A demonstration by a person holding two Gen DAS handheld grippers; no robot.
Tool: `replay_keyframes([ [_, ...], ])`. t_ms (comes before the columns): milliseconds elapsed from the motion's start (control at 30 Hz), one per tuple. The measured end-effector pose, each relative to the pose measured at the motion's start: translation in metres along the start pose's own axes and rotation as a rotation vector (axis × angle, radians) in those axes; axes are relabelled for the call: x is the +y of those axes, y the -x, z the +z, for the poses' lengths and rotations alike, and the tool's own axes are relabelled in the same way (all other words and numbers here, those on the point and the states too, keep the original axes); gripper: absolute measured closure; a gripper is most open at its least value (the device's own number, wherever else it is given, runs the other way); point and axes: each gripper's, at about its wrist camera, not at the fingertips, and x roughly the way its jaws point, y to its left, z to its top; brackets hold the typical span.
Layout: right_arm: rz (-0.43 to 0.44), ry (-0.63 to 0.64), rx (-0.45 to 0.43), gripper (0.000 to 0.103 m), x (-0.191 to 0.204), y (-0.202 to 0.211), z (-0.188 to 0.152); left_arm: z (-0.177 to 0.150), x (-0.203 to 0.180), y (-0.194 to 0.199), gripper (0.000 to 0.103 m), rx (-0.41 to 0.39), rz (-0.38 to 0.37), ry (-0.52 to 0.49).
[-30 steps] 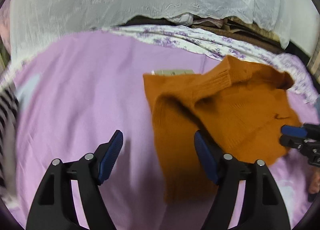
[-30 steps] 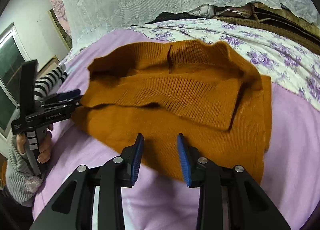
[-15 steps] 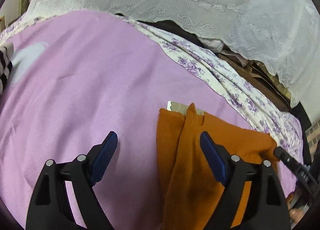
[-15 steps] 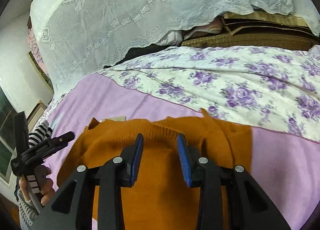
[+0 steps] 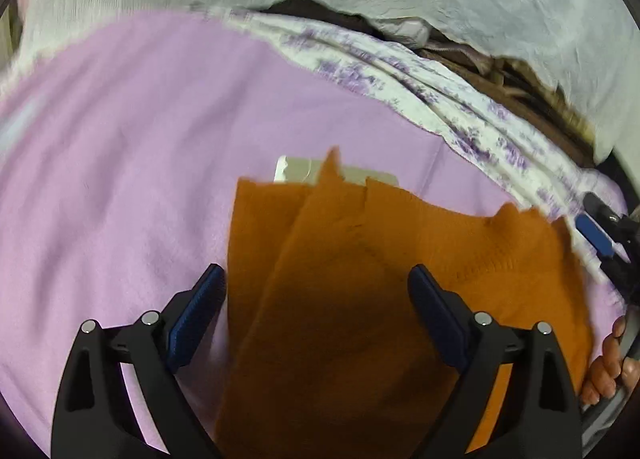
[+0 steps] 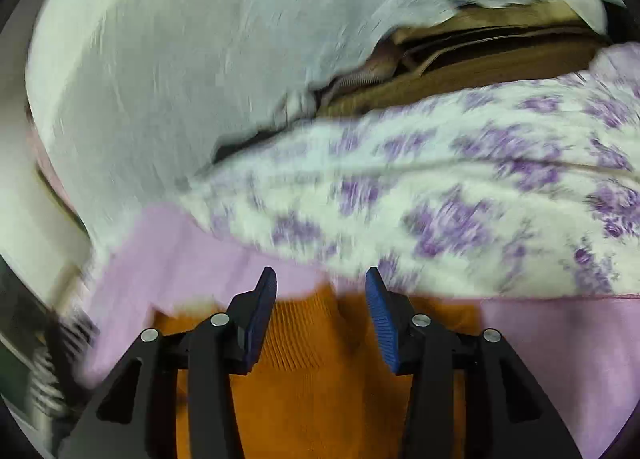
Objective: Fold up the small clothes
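1. Sweater (image 5: 360, 299), orange ribbed knit, lies on the lilac sheet (image 5: 120, 179), right under and ahead of both our grippers.

2. Our left gripper (image 5: 316, 299) has just been opening and now stands wide. The sweater's folded left edge lies below and between the pads, but neither pad presses on it, so we hold nothing.

3. Our right gripper (image 6: 320, 311) has just been opening too and stands about half open. The ribbed top edge of the sweater (image 6: 320, 359) sits below the gap; the pads are apart from the cloth.

4. In the left view the right gripper (image 5: 600, 235) shows off to the right, at the sweater's far corner, with the hand (image 5: 608, 371) that carries it below.

5. We judge the knit soft, limp and fairly thick. It should be light, drape at once when lifted, and grip well on the ribbed pads rather than slip. Layers may slide over each other and undo a fold.

6. Best holds, as we see it, are the ribbed hem or collar and the outer corners, pinching all layers together.

7. A pale flat card (image 5: 304, 171) peeks out just beyond the sweater's far edge; we cannot tell what it is.

8. We see no containers. Beyond the grippers lie a floral sheet (image 6: 480, 199) and a white lace cover (image 6: 180, 59).
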Motion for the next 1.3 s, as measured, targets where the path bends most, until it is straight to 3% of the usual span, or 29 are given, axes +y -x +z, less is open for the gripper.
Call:
replay_keyframes([
  [67, 0.012, 0.036, -0.008, 0.053, 0.002, 0.014, 0.002, 0.002, 0.008, 0.006, 0.013, -0.019, -0.022, 0.037],
  [233, -0.014, 0.183, 0.142, 0.053, 0.027, -0.002, -0.028, -0.005, 0.009, 0.025, 0.013, -0.091, -0.018, 0.017],
  [300, -0.08, 0.268, 0.206, 0.053, 0.036, -0.019, -0.041, -0.004, 0.005, 0.025, 0.013, -0.102, 0.056, -0.013],
  [333, -0.141, 0.295, 0.23, 0.053, 0.034, -0.027, -0.047, -0.004, 0.005, 0.019, 0.012, -0.091, 0.136, -0.025],
  [400, -0.188, 0.278, 0.238, 0.057, 0.016, -0.037, -0.051, -0.005, 0.015, 0.006, 0.004, -0.038, 0.191, -0.004],
  [467, -0.208, 0.264, 0.228, 0.071, 0.011, -0.033, -0.049, -0.003, 0.026, 0.004, 0.004, -0.017, 0.189, 0.031],
  [633, -0.225, 0.236, 0.196, 0.083, 0.007, -0.023, -0.05, -0.003, 0.034, 0.018, 0.004, -0.083, 0.282, 0.062],
  [733, -0.193, 0.209, 0.121, 0.076, 0.013, -0.007, -0.041, -0.002, 0.036, 0.033, 0.005, -0.127, 0.22, 0.083],
  [833, -0.152, 0.264, 0.093, 0.066, 0.033, -0.004, -0.042, 0.003, 0.016, 0.04, 0.006, -0.169, 0.168, 0.022],
  [900, -0.175, 0.314, 0.13, 0.059, 0.039, -0.018, -0.047, 0.006, -0.001, 0.031, 0.005, -0.171, 0.23, -0.043],
  [933, -0.203, 0.325, 0.156, 0.058, 0.037, -0.025, -0.05, 0.005, -0.007, 0.017, 0.005, -0.14, 0.316, -0.079],
  [967, -0.238, 0.327, 0.195, 0.058, 0.032, -0.033, -0.054, 0.003, -0.007, 0.007, 0.004, -0.106, 0.353, -0.087],
  [1067, -0.206, 0.266, 0.224, 0.059, 0.017, -0.037, -0.051, 0.007, 0.012, -0.002, 0.004, -0.04, 0.291, -0.002],
  [1200, -0.237, 0.326, 0.184, 0.058, 0.027, -0.034, -0.057, 0.001, 0.014, 0.009, 0.004, -0.09, 0.288, -0.004],
  [1300, -0.243, 0.342, 0.086, 0.055, 0.033, -0.009, -0.058, -0.01, 0.012, 0.033, 0.004, -0.171, 0.264, -0.017],
])
